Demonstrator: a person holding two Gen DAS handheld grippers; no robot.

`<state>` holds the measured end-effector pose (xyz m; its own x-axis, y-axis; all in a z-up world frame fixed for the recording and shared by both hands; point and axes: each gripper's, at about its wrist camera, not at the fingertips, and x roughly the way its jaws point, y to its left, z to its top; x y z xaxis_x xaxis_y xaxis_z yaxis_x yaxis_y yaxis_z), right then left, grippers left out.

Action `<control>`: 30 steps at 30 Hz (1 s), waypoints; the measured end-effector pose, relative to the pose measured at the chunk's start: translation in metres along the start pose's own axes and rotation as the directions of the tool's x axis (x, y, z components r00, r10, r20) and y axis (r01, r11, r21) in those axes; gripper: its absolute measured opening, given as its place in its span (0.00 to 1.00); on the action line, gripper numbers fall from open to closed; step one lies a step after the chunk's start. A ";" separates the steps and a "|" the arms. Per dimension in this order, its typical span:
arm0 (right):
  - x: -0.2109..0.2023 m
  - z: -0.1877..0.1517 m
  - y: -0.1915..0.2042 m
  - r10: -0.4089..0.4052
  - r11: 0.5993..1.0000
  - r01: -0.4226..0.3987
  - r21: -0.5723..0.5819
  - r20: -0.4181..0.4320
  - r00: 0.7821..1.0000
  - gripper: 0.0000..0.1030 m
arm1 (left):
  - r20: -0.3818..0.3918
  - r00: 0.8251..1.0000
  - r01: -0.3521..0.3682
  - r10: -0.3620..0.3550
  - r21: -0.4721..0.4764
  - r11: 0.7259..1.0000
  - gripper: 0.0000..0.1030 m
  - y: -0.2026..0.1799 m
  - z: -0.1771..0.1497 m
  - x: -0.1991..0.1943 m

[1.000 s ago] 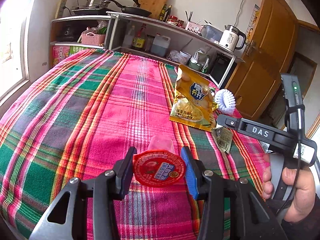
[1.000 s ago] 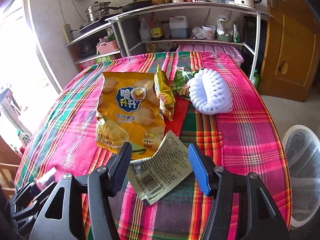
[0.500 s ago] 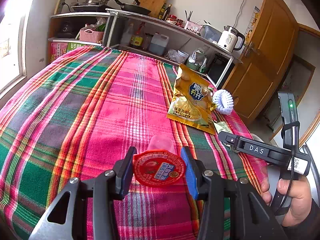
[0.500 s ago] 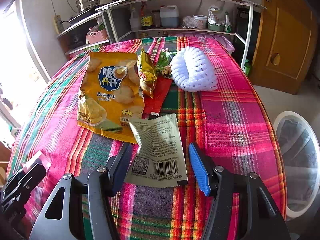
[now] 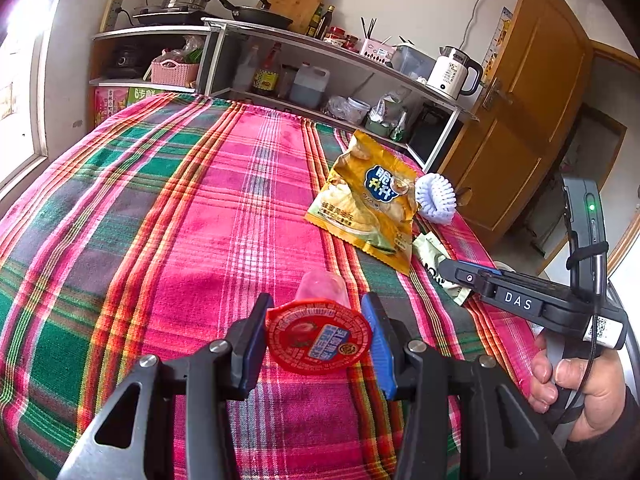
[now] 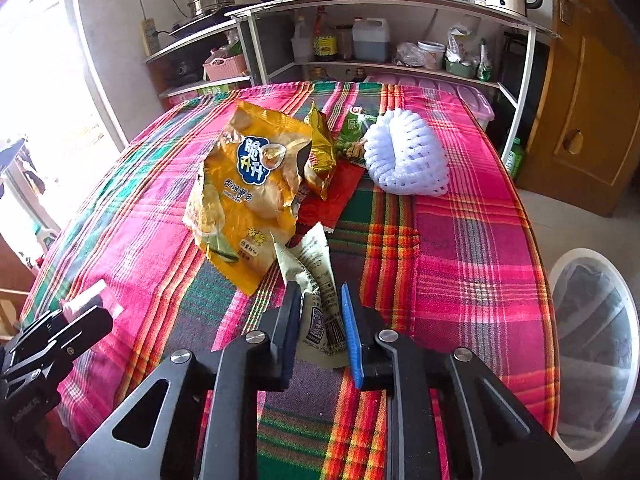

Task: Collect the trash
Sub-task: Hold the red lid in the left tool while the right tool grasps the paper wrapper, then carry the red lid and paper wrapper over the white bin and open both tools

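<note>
My left gripper (image 5: 317,314) is shut on a small jelly cup (image 5: 319,340) with a red foil lid, held just over the plaid tablecloth (image 5: 160,220). In the right wrist view the jaws of my right gripper (image 6: 319,294) are closing on a pale printed wrapper (image 6: 316,264). The wrapper stands crumpled between the black and blue pads, which press on its sides. It lies against the lower edge of a big yellow chip bag (image 6: 248,188). From the left wrist view the right gripper (image 5: 460,276) shows side-on over that wrapper (image 5: 430,246), with a hand on its handle.
Beyond the chip bag lie a small gold packet (image 6: 322,152), a red wrapper (image 6: 334,200), a green packet (image 6: 352,136) and a white foam net (image 6: 404,160). A white lined bin (image 6: 592,344) stands on the floor beside the table's right edge. Shelves line the far wall.
The right gripper's jaws have narrowed from wide apart onto the pale wrapper, which has buckled from flat to upright. The left gripper still holds the jelly cup in place.
</note>
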<state>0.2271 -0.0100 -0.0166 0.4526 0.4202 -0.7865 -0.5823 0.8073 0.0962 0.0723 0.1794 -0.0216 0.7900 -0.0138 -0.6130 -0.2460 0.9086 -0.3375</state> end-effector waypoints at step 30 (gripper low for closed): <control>-0.020 -0.012 -0.017 0.129 0.990 -0.130 -0.047 -0.015 0.992 0.12 | -0.001 1.000 0.003 -0.003 0.065 0.998 0.46 -0.043 0.000 -0.007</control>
<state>0.2203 -0.0374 -0.0102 0.3636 0.5146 -0.7765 -0.6669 0.7258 0.1688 0.0776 0.1400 -0.0029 0.7903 -0.0166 -0.6125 -0.2071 0.9336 -0.2924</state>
